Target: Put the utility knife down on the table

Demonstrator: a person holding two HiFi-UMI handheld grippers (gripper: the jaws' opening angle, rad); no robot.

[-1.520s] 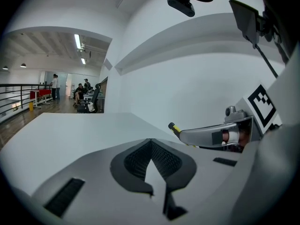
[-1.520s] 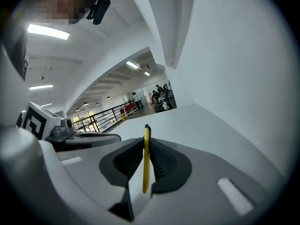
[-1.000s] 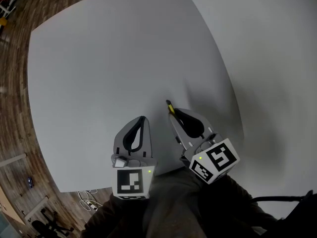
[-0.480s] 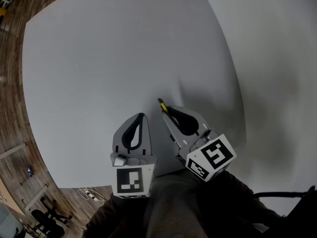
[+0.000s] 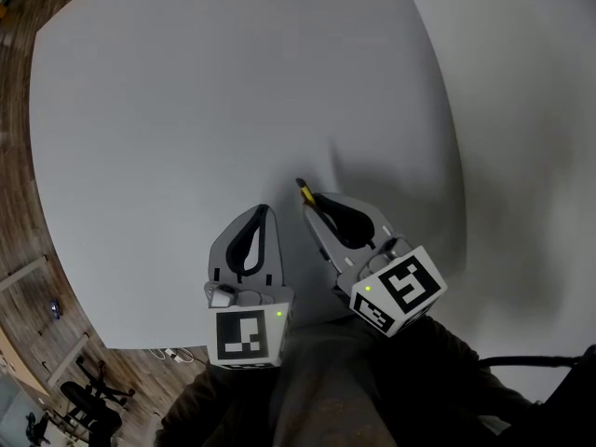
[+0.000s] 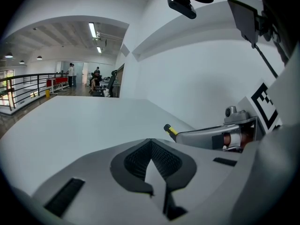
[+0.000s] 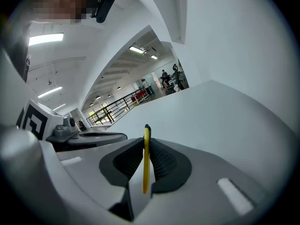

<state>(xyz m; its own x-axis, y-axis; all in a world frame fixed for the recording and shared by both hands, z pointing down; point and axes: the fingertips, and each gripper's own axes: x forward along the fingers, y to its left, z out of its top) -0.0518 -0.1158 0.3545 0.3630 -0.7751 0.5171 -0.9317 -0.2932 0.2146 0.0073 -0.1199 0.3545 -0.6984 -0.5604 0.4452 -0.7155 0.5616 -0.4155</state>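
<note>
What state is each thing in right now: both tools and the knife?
Left tool: jaws shut, nothing between them.
Right tool: jaws shut on the utility knife.
Utility knife: clamped edge-on in the right tool, its yellow and black end poking out past the jaws, not yet released onto the table.
</note>
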